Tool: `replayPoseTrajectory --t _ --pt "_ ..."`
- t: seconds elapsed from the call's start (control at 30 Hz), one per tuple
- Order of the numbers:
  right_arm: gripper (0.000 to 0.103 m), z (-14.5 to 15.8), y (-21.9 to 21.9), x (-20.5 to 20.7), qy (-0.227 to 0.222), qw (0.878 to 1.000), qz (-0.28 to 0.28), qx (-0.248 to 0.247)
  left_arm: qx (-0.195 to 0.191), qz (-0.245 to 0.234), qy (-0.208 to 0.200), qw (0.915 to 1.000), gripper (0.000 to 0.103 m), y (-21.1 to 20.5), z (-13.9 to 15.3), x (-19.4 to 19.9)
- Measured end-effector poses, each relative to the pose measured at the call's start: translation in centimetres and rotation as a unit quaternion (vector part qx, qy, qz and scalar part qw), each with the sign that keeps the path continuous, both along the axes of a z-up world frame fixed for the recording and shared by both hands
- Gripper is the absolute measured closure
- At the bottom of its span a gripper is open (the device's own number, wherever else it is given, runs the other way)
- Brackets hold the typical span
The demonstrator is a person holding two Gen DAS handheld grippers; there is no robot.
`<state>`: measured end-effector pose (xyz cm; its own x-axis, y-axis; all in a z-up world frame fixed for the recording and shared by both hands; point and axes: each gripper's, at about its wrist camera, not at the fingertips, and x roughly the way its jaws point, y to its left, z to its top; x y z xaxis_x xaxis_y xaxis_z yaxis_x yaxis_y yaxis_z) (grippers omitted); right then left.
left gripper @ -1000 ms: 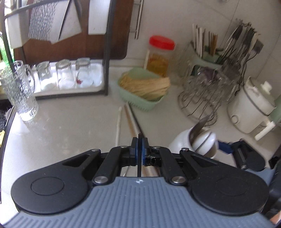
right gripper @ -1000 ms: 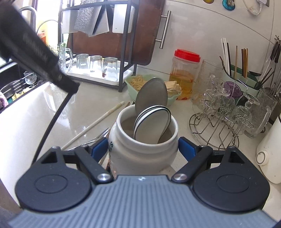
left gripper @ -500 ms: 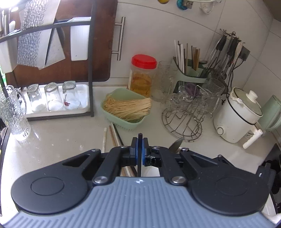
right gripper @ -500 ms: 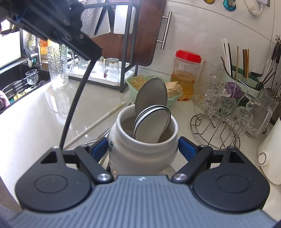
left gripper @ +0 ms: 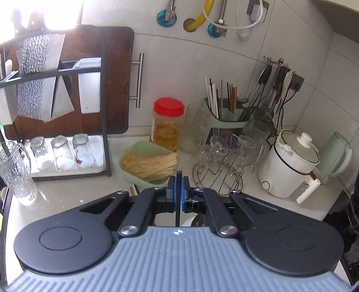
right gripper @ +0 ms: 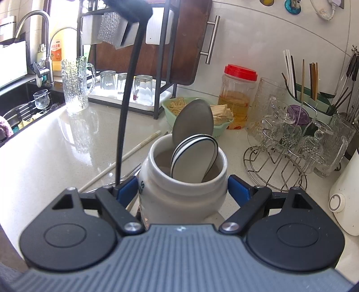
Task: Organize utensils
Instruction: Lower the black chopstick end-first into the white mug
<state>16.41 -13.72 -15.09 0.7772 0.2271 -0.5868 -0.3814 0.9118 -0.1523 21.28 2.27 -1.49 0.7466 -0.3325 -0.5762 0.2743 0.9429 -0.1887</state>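
Observation:
My left gripper [left gripper: 178, 179] is shut on a thin black utensil handle [left gripper: 178, 202], held up above the counter. In the right wrist view that black handle [right gripper: 125, 101] hangs almost upright from the left gripper [right gripper: 130, 9], and its lower end is just left of the white ceramic jar [right gripper: 179, 193]. My right gripper [right gripper: 182, 186] stands wide, with its blue pads [right gripper: 126, 189] against both sides of the jar. In the jar are a metal spoon [right gripper: 193, 121] and a white black-rimmed spoon [right gripper: 195, 157]. A white chopstick [right gripper: 134, 148] and a metal fork [right gripper: 132, 170] lie on the counter.
Behind stand a green basket of thin sticks [left gripper: 148, 166], a red-lidded jar [left gripper: 168, 125], a green utensil holder [left gripper: 226, 119] and a wire rack of glasses [left gripper: 224, 161]. A white cooker [left gripper: 289, 166] is at the right. A glass mug [left gripper: 15, 170], dish rack [left gripper: 65, 157] and sink [right gripper: 27, 101] are at the left.
The left gripper has risen with the black utensil, which now hangs more upright beside the jar. The right gripper and the jar have stayed put.

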Motion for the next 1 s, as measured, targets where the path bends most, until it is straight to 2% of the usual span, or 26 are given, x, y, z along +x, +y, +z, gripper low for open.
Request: replayPoseTrajectory --t 0.2,0.7,1.0 --pt "0.014 -0.1 0.0 -0.1 -0.002 1.000 -0.003 0.002 -0.004 -0.011 -0.010 0.9999 0.099 0.0 1.6 0.2" --pt "0.014 0.0 0.1 0.0 0.003 1.000 -0.005 -0.001 -0.002 -0.050 -0.067 0.9965 0.099 -1.6 8.8 -0.2" --pt "0.014 0.0 0.1 -0.1 0.001 1.000 0.000 0.000 0.008 -0.064 -0.077 0.9949 0.099 -2.7 10.0 -0.2"
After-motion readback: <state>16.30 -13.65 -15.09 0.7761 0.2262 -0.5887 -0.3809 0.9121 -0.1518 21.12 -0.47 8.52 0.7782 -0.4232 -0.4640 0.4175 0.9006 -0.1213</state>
